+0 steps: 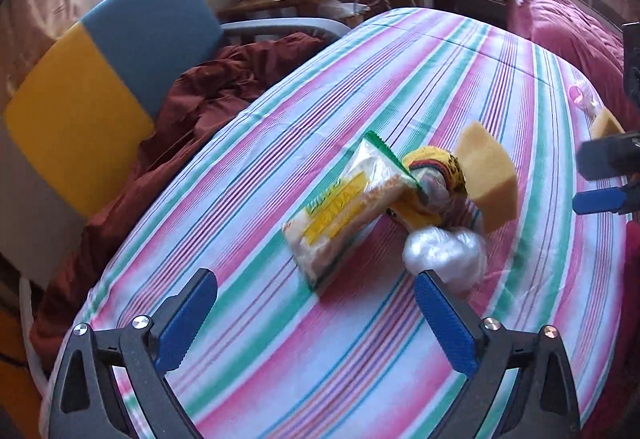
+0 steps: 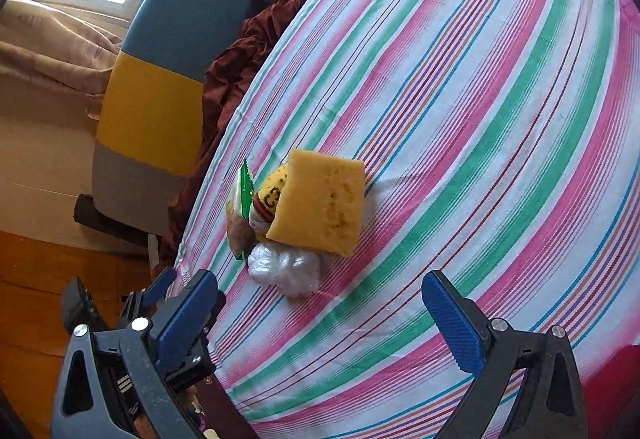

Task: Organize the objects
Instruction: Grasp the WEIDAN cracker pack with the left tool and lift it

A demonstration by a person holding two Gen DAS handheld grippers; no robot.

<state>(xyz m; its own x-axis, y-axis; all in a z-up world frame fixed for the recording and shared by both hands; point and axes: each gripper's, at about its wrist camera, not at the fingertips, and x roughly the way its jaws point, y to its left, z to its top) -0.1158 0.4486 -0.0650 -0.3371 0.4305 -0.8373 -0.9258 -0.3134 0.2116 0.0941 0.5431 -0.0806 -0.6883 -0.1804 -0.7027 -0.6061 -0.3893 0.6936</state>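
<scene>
Sponge [image 2: 322,201], snack packet [image 1: 344,211], sock [image 1: 434,175] and plastic bag [image 1: 444,251] sit heaped together on the striped bed [image 1: 280,359]; both claws, left gripper [image 1: 316,319] and right gripper [image 2: 320,323], are spread and empty; another sponge piece [image 1: 606,125] and a pink item [image 1: 580,95] look left to gather.

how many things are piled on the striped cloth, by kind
Yellow sponge: 1
Green and yellow snack packet: 1
Crumpled clear plastic bag: 1
Yellow patterned rolled cloth item: 1
Total in the pile: 4
A small pink thing lies apart near the far edge of the striped cloth, too blurred to name.
</scene>
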